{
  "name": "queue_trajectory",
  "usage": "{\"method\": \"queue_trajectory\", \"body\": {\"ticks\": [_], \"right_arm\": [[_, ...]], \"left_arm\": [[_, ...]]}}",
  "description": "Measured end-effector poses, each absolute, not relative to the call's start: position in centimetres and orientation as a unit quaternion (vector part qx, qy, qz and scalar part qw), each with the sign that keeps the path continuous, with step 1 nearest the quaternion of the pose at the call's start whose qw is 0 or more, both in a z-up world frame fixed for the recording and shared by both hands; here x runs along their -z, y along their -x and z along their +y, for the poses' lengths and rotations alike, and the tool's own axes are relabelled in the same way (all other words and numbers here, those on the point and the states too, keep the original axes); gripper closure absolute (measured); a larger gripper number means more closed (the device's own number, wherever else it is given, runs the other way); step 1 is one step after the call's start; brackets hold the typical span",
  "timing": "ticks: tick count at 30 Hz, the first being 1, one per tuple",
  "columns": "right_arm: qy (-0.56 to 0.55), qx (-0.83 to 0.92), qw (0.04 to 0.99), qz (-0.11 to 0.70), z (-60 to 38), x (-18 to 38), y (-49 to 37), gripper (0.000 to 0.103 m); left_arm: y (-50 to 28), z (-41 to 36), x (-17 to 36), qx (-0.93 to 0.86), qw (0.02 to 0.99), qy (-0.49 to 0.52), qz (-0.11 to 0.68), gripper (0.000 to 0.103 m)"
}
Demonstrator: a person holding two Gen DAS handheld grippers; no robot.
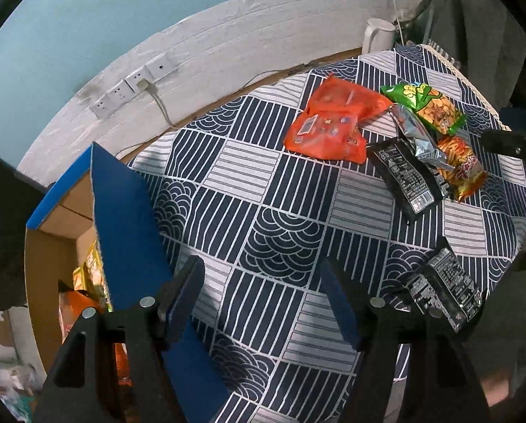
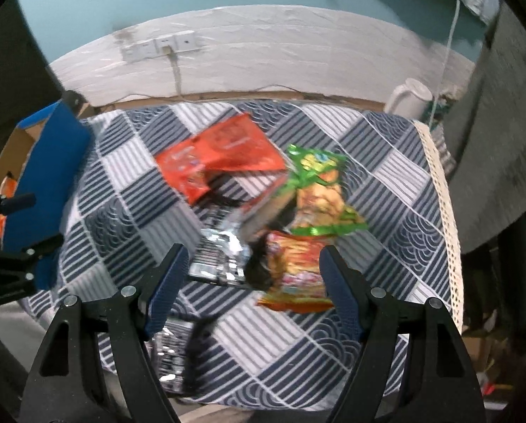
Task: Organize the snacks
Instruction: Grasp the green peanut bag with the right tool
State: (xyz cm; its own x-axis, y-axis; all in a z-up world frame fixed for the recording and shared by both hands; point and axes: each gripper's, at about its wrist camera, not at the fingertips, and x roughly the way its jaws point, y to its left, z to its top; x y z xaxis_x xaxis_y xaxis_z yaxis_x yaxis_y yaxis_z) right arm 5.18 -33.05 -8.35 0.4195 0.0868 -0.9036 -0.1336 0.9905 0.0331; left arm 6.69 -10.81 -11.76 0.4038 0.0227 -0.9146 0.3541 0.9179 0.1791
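Several snack packs lie in a heap on the patterned tablecloth (image 1: pixel 263 190): an orange-red bag (image 1: pixel 330 123), a green bag (image 1: pixel 428 105), a silver pack (image 1: pixel 418 134), a black pack (image 1: pixel 404 172) and an orange-yellow pack (image 1: pixel 460 165). Another black pack (image 1: pixel 442 285) lies alone at the near right edge. My left gripper (image 1: pixel 263 299) hangs open over bare cloth, beside the blue flap (image 1: pixel 121 218) of a cardboard box (image 1: pixel 51 253) that holds snacks. My right gripper (image 2: pixel 252 282) is open above the silver pack (image 2: pixel 224 246) and the orange-yellow pack (image 2: pixel 298 275), with nothing gripped.
A white kettle (image 2: pixel 409 100) stands at the table's far right corner. Wall sockets (image 1: pixel 135 86) with a cable sit on the white wall behind. The box stands off the table's left edge. A dark cloth (image 2: pixel 502 141) hangs at the right.
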Motion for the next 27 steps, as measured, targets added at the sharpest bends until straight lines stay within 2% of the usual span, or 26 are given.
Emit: {"method": "queue_trajectory", "body": {"ticks": [11, 21, 27], "right_arm": [[-0.015, -0.057, 0.825, 0.562, -37.1, 10.4, -10.2, 0.027], [0.008, -0.04, 0.807, 0.589, -38.4, 14.1, -15.7, 0.027], [-0.021, -0.042, 0.797, 0.602, -39.1, 16.2, -16.8, 0.027]], "left_arm": [[-10.5, -12.2, 12.1, 0.093, 0.823, -0.157, 0.538, 0.029], [-13.8, -11.8, 14.9, 0.089, 0.811, -0.132, 0.563, 0.029], [-14.9, -11.8, 16.6, 0.097, 0.8, -0.123, 0.579, 0.029]]}}
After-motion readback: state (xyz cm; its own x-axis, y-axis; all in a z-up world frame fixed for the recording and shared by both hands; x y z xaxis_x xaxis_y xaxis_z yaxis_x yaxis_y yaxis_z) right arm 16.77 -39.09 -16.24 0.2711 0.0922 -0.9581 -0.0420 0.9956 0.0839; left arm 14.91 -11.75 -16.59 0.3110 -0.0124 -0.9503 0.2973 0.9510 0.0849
